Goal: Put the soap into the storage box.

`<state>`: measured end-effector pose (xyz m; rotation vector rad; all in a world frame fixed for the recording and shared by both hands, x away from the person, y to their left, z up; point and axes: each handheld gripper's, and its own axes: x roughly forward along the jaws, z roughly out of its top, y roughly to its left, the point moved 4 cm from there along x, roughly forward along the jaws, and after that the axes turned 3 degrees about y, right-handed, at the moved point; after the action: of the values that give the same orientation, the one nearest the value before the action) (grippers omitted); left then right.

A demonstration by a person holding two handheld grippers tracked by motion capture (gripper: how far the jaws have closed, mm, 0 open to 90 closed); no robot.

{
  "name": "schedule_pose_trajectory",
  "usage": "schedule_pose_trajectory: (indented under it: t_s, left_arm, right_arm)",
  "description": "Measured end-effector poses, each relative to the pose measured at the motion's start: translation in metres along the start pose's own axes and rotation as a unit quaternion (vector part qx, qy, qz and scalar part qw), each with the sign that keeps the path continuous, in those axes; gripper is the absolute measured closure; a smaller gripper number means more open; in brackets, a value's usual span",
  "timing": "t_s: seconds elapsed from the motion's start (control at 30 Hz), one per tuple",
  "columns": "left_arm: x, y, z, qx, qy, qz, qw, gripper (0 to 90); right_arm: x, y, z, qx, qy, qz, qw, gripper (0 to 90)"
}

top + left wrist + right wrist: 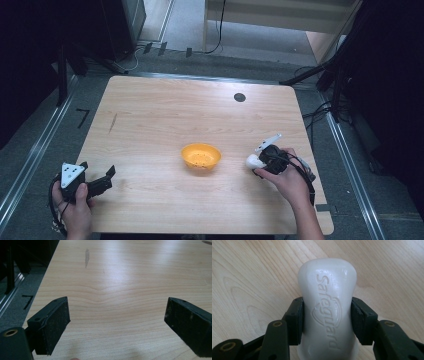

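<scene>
We see the right claw clamped across a soap, the bowl just left; the left claw gapes over bare counter.

Glossy soap, matt wood table.

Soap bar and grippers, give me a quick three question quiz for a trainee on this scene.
1. True or false: the right gripper is shut on the soap bar.
2. The left gripper holds: A) the orange bowl, B) nothing, C) a cup.
3. Fill in: in the high view, the bowl sits on the table to the ____ of the soap.

Key: 1 true; 2 B; 3 left.
</scene>
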<state>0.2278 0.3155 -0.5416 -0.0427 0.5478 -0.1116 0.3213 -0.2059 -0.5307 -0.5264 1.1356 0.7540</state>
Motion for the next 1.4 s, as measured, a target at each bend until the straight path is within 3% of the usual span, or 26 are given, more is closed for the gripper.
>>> schedule_pose_trajectory:
  t_s: [0.7,1.4]
  left_arm:
    - [0.0,0.0,0.0,-0.004,0.002,-0.001,1.0,6.7]
    - [0.001,0.001,0.0,-0.006,0.002,-0.005,1.0,6.8]
  right_arm:
    - [-0.018,0.014,0.034,-0.054,-0.023,-0.002,0.9983,50.9]
    - [-0.019,0.035,0.079,-0.12,-0.038,0.004,0.9921,50.9]
